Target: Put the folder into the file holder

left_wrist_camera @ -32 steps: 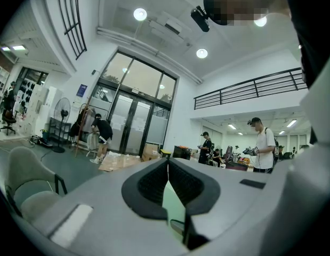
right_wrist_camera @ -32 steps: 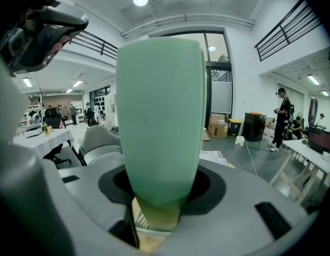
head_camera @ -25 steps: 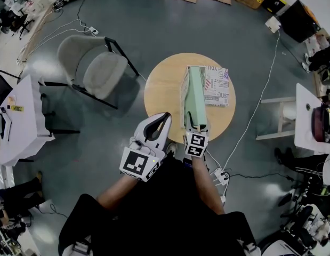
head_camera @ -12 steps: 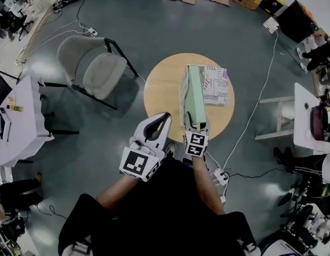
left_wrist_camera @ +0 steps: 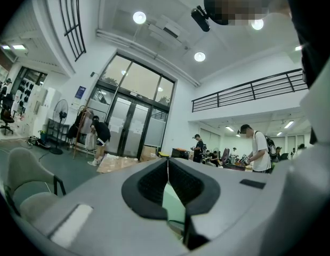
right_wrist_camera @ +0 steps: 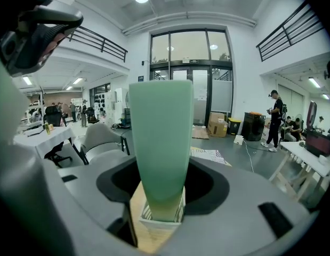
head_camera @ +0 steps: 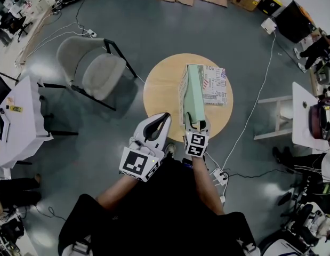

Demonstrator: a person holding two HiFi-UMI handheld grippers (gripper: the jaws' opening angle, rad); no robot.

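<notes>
Folder [right_wrist_camera: 160, 137] between right gripper [right_wrist_camera: 162, 181] jaws, just opened wide

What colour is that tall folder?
Pale mint green; the folder shows best in the right gripper view.

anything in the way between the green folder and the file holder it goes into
Nothing visible does. The green folder already stands with its lower end inside the striped file holder. The right gripper has just been opening its jaws, with the folder between them.
</notes>
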